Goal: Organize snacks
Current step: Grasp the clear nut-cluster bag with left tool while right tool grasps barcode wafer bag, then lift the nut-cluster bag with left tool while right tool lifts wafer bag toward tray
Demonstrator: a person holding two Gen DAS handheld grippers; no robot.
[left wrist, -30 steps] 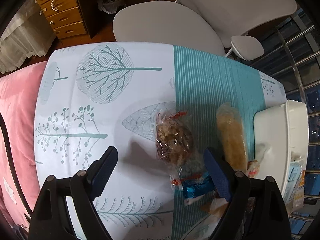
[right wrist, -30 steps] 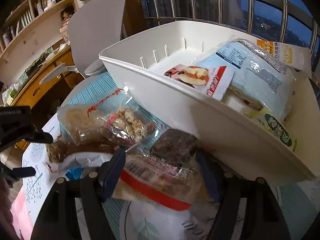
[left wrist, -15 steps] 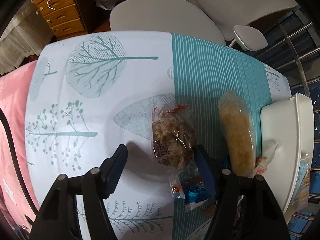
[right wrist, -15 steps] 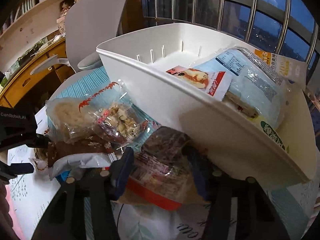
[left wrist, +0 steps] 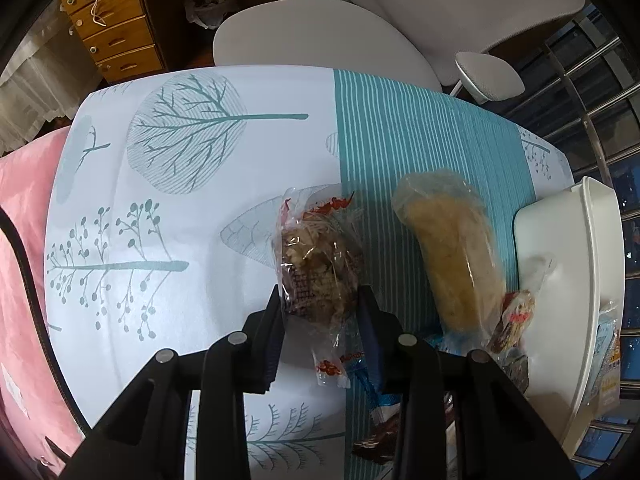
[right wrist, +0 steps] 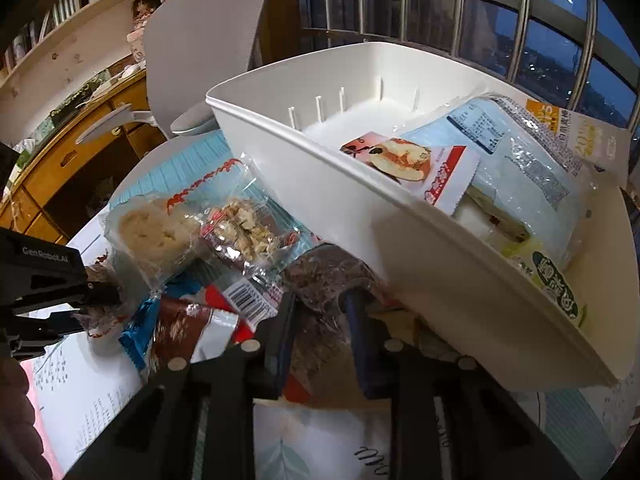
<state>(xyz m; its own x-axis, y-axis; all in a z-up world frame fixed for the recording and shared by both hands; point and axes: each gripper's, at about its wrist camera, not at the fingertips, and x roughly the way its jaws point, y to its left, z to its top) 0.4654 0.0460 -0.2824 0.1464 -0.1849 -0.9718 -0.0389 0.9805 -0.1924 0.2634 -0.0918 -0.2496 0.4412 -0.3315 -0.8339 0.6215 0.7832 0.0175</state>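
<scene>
The left gripper (left wrist: 320,304) is matte black plastic — angular linkage arms with round silver screw heads; its fingers (left wrist: 370,340) wear dark blue pads; the right gripper (right wrist: 318,320) matches — black arms, silver screws, blue-padded fingers (right wrist: 356,332); white "GenRobot.AI" lettering marks the left body.

Grey chair (left wrist: 320,36) (wooden drawers (left wrist: 116,36) behind)

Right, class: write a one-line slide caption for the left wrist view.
Left tool shut on a clear bag of brown snacks, beside a long yellowish packet and the white bin.
</scene>
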